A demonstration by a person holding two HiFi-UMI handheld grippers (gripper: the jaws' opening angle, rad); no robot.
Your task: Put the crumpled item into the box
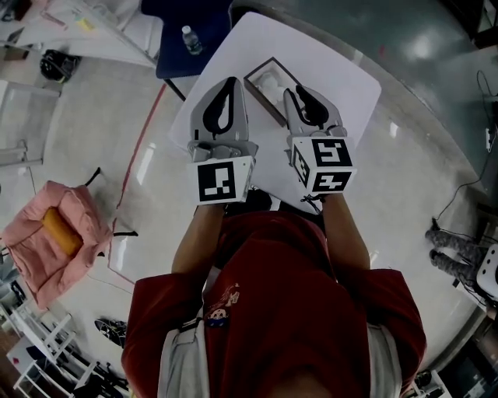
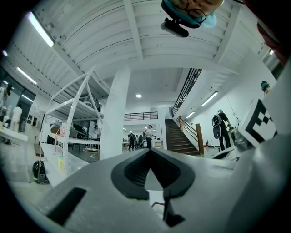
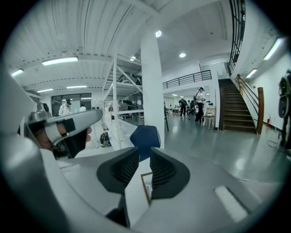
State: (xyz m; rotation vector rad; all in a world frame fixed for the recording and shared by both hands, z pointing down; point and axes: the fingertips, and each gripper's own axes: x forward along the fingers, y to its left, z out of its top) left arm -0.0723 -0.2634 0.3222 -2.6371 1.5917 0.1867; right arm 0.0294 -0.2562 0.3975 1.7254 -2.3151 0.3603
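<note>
Blue chair [image 1: 189, 17] stands at the far edge of the table [image 1: 352, 87], w/ a water bottle [image 1: 191, 40] on its seat. A pink padded seat [image 1: 56, 237] sits well apart on the floor at the person's left. The box [image 1: 261, 99], dark-rimmed, sits on the table's far half. The white crumpled item [image 1: 273, 78] looks to lie inside it. Both grippers hang over the near half of the table, side by side, tips pointing toward the box. The R gripper [image 1: 294, 92] covers part of the box's near right rim in the head view. L gripper [image 2: 150, 151]: jaw tips meet, only a small gap behind them, nothing held. R gripper [image 3: 144, 157]: pads parallel w/ a narrow gap, empty; chair [image 3: 144, 139] and a corner of the box [image 3: 145, 187] show thru it. Table top is plain white w/ rounded corners. Floor is glossy grey-white w/ a red line [image 1: 145, 146]. Room is a big white hall w/ a column [image 3: 152, 91], stairs [image 3: 238, 107], shelving racks [image 2: 68, 132], strip lights and ppl far off.
</note>
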